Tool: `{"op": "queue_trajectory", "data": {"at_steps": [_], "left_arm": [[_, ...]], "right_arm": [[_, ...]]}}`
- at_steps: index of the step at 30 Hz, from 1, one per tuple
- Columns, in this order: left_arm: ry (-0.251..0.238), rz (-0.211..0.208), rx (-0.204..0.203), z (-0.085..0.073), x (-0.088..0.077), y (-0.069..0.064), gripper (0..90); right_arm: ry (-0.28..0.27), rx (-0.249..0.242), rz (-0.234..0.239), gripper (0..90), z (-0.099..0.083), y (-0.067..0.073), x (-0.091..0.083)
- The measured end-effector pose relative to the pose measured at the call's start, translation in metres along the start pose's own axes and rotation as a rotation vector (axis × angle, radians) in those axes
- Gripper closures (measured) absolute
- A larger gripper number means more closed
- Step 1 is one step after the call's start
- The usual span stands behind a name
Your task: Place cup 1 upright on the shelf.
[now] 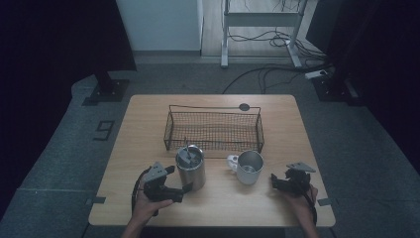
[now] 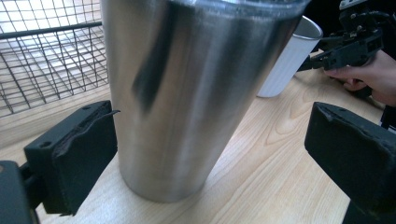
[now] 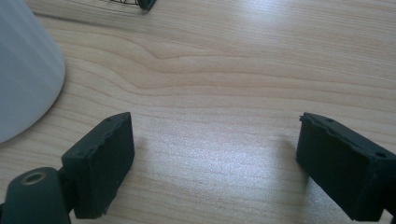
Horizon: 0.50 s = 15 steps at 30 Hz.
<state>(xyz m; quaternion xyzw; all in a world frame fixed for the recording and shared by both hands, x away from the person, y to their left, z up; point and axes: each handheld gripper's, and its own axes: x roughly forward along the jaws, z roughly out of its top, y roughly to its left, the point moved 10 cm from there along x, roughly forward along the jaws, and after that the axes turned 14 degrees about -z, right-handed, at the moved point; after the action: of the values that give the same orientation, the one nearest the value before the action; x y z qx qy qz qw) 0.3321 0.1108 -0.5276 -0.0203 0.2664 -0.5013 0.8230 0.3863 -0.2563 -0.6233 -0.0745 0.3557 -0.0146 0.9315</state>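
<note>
Standing upright on the desk [image 1: 148,119] just in front of the wire basket [image 1: 214,130], the steel tumbler [image 1: 191,168] sat between the spread jaws of the left gripper [image 1: 185,187], neither pad pressing it. Its long axis ran vertical, just right of that hand. The right gripper [image 1: 273,179], jaws apart on nothing, lay right of the white mug [image 1: 249,167], farther from the tumbler.
</note>
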Motion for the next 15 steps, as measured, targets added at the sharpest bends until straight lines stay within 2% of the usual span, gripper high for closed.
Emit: {"op": "queue_trajectory", "data": {"at_steps": [9,15], "left_arm": [[0.006,0.016,0.009,0.004,0.008,0.006,2.6],[0.008,0.026,0.001,0.008,0.014,0.010,2.8]], "right_arm": [[0.000,0.000,0.000,11.5,0.000,0.000,0.000],[-0.001,0.000,0.001,11.6,0.000,0.000,0.000]]}}
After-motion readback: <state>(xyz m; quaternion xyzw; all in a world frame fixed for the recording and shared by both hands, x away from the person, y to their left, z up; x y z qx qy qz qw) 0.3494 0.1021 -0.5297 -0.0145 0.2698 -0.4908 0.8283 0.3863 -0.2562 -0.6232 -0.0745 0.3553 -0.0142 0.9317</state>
